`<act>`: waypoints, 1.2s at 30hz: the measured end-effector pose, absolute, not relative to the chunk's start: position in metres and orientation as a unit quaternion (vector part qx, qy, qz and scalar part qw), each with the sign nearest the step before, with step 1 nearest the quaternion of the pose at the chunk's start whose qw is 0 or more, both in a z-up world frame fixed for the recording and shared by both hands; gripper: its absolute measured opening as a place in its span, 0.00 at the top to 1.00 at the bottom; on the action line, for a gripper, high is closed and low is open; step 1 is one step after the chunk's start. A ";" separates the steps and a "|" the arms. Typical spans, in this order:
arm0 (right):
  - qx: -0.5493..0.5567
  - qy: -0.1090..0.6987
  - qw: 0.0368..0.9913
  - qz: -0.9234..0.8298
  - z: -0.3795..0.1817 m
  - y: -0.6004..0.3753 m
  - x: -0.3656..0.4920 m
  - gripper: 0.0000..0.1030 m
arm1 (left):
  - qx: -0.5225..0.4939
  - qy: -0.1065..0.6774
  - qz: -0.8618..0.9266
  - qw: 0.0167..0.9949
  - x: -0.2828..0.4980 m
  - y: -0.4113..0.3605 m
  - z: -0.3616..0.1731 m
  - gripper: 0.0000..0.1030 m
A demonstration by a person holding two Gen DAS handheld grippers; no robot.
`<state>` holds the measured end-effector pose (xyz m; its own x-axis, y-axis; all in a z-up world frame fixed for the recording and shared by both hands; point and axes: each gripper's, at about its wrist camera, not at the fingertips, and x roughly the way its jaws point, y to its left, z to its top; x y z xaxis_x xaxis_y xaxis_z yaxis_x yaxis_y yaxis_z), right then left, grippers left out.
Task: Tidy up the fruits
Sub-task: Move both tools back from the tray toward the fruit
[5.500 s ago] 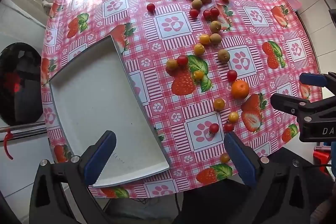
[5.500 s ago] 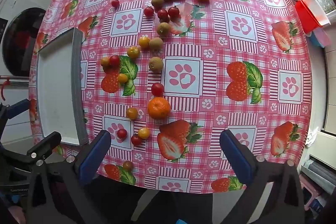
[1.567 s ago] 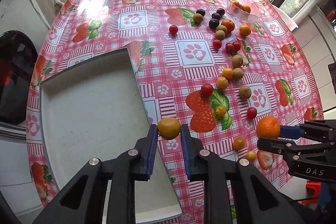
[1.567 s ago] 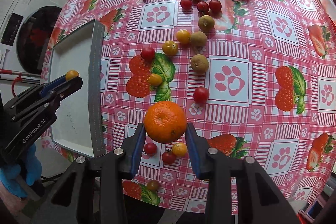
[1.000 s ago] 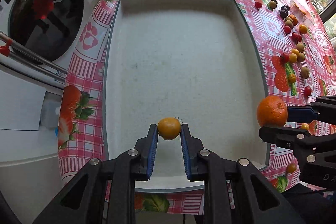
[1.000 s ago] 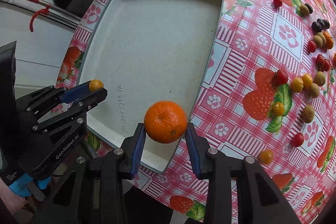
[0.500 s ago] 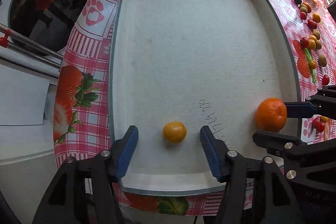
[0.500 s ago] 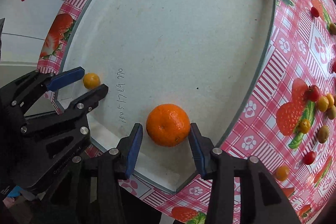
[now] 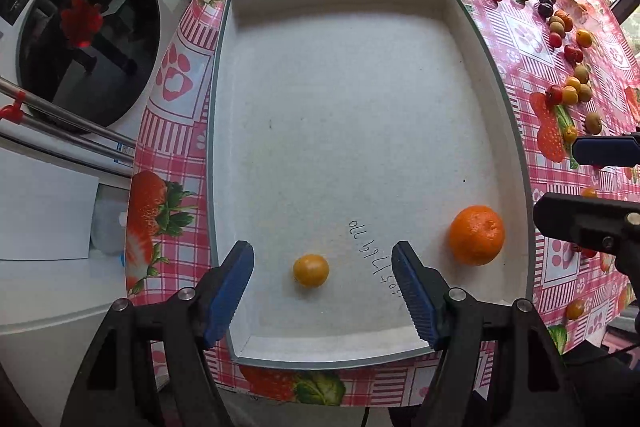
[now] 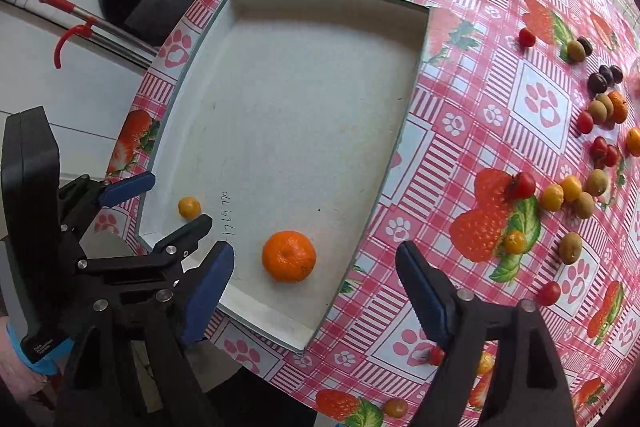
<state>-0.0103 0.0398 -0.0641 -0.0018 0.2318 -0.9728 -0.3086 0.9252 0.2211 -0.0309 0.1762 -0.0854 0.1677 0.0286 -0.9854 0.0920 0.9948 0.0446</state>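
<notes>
Between my left tool's (image 9: 322,291) parted pads lies the small yellow fruit (image 9: 311,270) on the tray (image 9: 360,99); my right tool (image 10: 316,287), also apart, frames the mandarin (image 10: 289,256). Both seem light, round, rollable: grip across their middles.

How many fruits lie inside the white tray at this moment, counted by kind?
Large orange mandarin: 1
Small yellow-orange fruit: 1
Total in the white tray: 2
</notes>
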 end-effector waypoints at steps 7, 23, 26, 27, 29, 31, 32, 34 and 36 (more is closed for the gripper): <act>0.008 0.699 0.708 0.101 -0.072 -0.050 -0.025 0.17 | 0.085 0.621 -0.092 0.774 -0.031 0.120 -0.064 0.29; 0.075 0.726 0.684 -0.012 -0.092 -0.172 -0.083 0.17 | 0.113 0.626 -0.173 0.752 -0.020 0.014 -0.061 0.29; 0.088 0.722 0.686 -0.021 -0.091 -0.189 -0.078 0.17 | 0.107 0.625 -0.164 0.755 0.000 0.004 -0.064 0.29; 0.093 0.720 0.687 -0.023 -0.091 -0.193 -0.076 0.17 | 0.104 0.626 -0.161 0.756 0.008 0.001 -0.066 0.29; 0.101 0.717 0.689 -0.027 -0.092 -0.202 -0.071 0.17 | 0.098 0.630 -0.156 0.755 0.022 -0.005 -0.071 0.29; 0.104 0.713 0.693 -0.030 -0.091 -0.211 -0.063 0.17 | 0.093 0.634 -0.151 0.753 0.035 -0.011 -0.077 0.29; 0.107 0.711 0.694 -0.031 -0.090 -0.214 -0.061 0.17 | 0.093 0.635 -0.148 0.753 0.041 -0.013 -0.080 0.29; 0.112 0.708 0.697 -0.030 -0.090 -0.222 -0.053 0.17 | 0.089 0.638 -0.144 0.751 0.052 -0.019 -0.086 0.29; 0.115 0.704 0.700 -0.028 -0.090 -0.228 -0.047 0.17 | 0.089 0.640 -0.143 0.749 0.060 -0.025 -0.092 0.29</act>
<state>-0.0466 -0.2275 -0.0899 0.0061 0.1231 -0.9924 0.2020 0.9718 0.1218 0.0597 -0.0252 -0.0922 0.1390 -0.1010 -0.9851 0.3279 0.9434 -0.0505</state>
